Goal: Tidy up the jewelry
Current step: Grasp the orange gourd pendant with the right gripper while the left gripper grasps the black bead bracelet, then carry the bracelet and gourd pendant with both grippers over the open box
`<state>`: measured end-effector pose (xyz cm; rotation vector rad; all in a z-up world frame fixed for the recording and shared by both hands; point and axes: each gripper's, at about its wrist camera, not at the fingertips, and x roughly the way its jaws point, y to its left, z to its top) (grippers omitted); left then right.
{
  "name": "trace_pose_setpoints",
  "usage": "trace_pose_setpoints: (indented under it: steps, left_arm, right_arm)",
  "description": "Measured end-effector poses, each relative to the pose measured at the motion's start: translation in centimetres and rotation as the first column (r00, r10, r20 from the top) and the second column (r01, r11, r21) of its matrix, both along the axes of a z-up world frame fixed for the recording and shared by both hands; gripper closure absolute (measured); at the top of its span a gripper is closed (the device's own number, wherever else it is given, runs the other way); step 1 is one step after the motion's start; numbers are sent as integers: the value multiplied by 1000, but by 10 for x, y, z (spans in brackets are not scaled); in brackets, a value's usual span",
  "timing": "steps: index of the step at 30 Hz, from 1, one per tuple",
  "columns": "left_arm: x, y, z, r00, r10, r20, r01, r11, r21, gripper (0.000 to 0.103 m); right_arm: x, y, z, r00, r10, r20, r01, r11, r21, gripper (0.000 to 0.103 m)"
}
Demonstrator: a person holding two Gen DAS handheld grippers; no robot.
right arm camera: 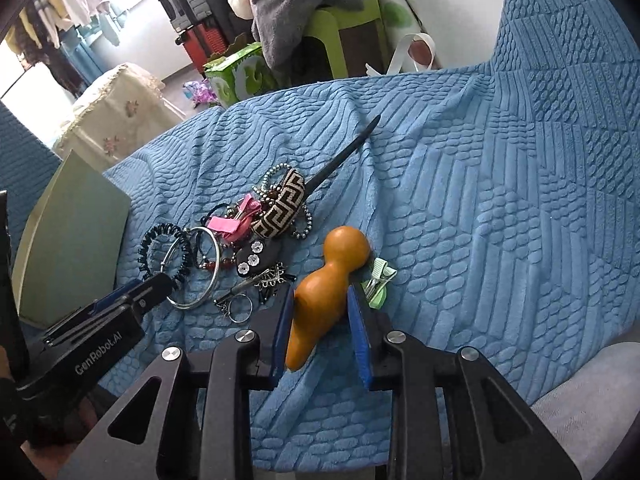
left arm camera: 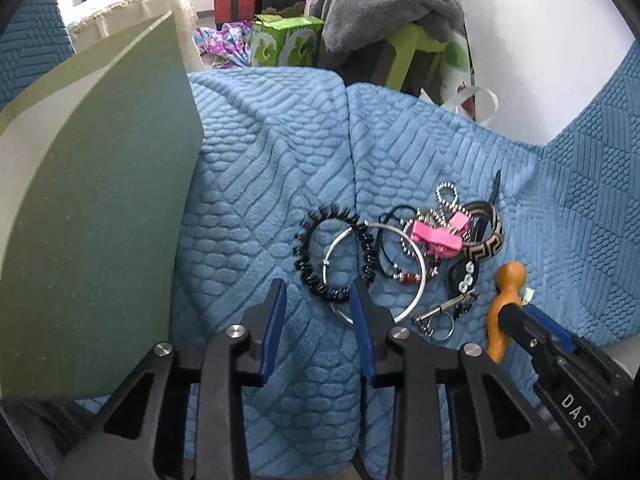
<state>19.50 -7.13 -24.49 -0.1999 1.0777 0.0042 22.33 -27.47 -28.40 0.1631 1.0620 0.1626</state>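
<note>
Your right gripper [right arm camera: 320, 320] has its blue pads set narrow around the waist of the orange gourd-shaped piece [right arm camera: 332, 276]; the near pad looks pressed to it, the far pad seems to touch, so read it as a grip, but a light one. Your left gripper [left arm camera: 320, 300] stands partly closed with the lower arc of the black spiral hair tie [left arm camera: 336, 254] between its tips, the pads not yet pressing, and the silver bangle [left arm camera: 376, 270] crossing just inside the right-hand tip. Risk one: closing there could catch bangle and tie together, and lifting would drag the tangle beyond. Risk two: the gourd is smooth and tapered, so it may squirt out of a shallow pinch, or roll into the green hair clip [right arm camera: 378, 280] just beyond your right pads. Risk three: the two tools sit close, and raising either could knock the other. Count, working outward from your tips: one gourd piece, one green clip, one spiral tie, one bangle, one key ring on a metal bar [right arm camera: 236, 300], one dark clip with white flowers [right arm camera: 254, 260], one red-beaded cord bracelet [left arm camera: 400, 276], one pink bow clip [left arm camera: 436, 236], one patterned woven band [right arm camera: 280, 210], one ball-chain loop that you can make out [left arm camera: 448, 196], one black hair stick [right arm camera: 344, 156] farthest off. All lie on the blue quilted cover [right arm camera: 480, 200]. Left of your left tongs stands a green board [left arm camera: 100, 220], its use unclear.
</note>
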Motion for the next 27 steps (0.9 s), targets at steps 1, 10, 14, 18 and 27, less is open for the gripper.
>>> trace_pose_setpoints:
  steps: [1,10,14,18,27]
  left_arm:
    - [0,0,1,1000,1,1,-1,1000,-4,69]
    - [5,6,5,998,50,27,-49,998,-29,58]
    - [14,6,-3,999,54,1,-54,998,-23,58]
    - [20,8,-9,998,61,-5,-61,998,-10,76]
    - [12,5,3,1000,4,12,-4,1000,-16,94]
  right_arm:
    - [0,0,0,1000,-3,-1,3,1000,7,78]
    - [3,-3,-3,1000,-6,-12,6,1000,20,76]
    - [6,0,-6,1000,-4,-15,4,1000,18,75]
    - [8,5,-6,1000,0,-12,0,1000,6,76]
    - [2,9,2,1000,21,4,-20,1000,-17,76]
